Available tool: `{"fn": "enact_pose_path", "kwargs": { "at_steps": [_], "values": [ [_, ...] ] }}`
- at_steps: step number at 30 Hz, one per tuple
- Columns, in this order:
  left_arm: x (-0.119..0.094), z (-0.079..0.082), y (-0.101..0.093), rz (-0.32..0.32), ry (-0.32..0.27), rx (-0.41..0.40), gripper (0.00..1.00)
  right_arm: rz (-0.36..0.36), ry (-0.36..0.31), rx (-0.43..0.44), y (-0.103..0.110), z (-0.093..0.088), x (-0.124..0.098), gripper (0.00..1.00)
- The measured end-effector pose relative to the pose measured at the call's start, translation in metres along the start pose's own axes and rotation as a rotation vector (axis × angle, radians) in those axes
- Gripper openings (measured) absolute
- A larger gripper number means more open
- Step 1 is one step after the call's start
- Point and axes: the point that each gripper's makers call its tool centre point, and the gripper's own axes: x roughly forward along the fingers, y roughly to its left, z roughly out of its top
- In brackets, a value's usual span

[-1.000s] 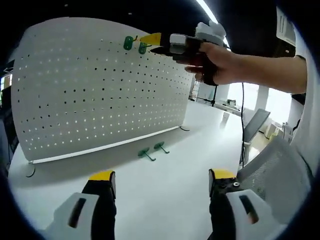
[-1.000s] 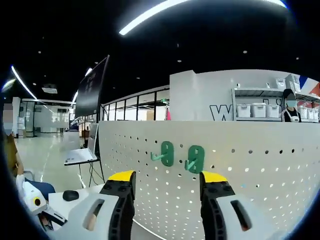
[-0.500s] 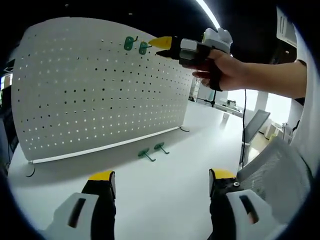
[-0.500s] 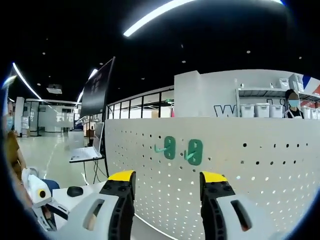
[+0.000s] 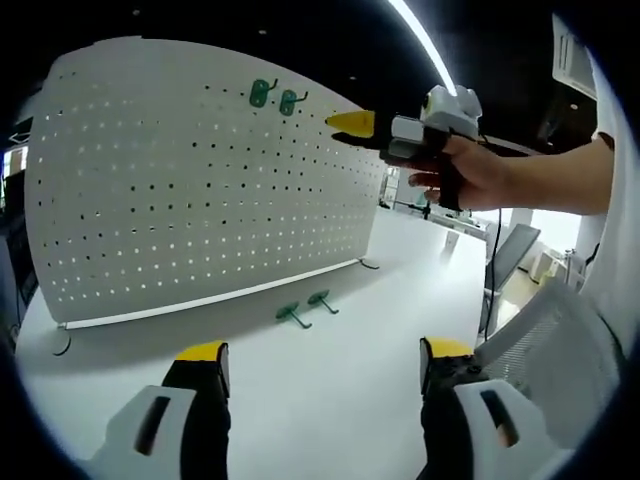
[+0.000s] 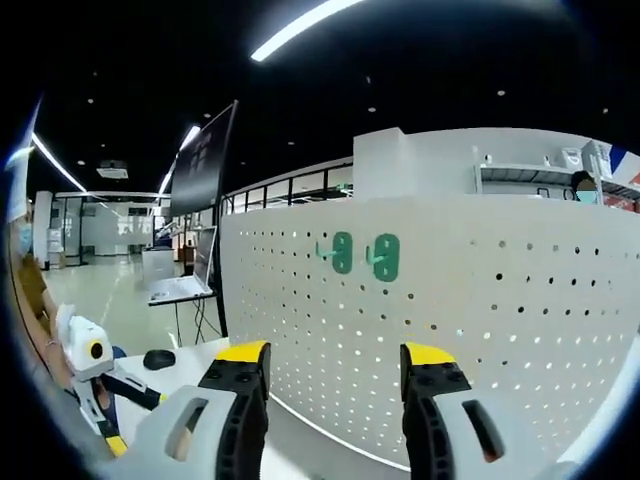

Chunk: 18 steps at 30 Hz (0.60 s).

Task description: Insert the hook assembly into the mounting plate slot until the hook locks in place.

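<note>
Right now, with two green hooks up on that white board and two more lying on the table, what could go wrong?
Two green hooks lie loose on the table; the left gripper, open above it, might nudge them away.

The right gripper hangs open and empty near the pegboard; a careless swing could knock the mounted hooks.

The pegboard stands on thin feet and might shift if pushed.

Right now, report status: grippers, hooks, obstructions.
Both grippers open, empty: left gripper, right gripper. Two green plastic hooks mounted high on white perforated pegboard; two more green hooks lying on the white table. Nothing blocking the board.
</note>
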Motion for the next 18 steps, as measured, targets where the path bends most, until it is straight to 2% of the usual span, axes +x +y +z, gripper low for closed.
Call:
{"fn": "enact_pose_path", "kwargs": {
  "at_steps": [18],
  "values": [
    [0.0,0.002,-0.001,-0.003,-0.01,-0.001,0.81,-0.014,0.071,0.033,0.003,-0.044,-0.041,0.52]
  ]
}}
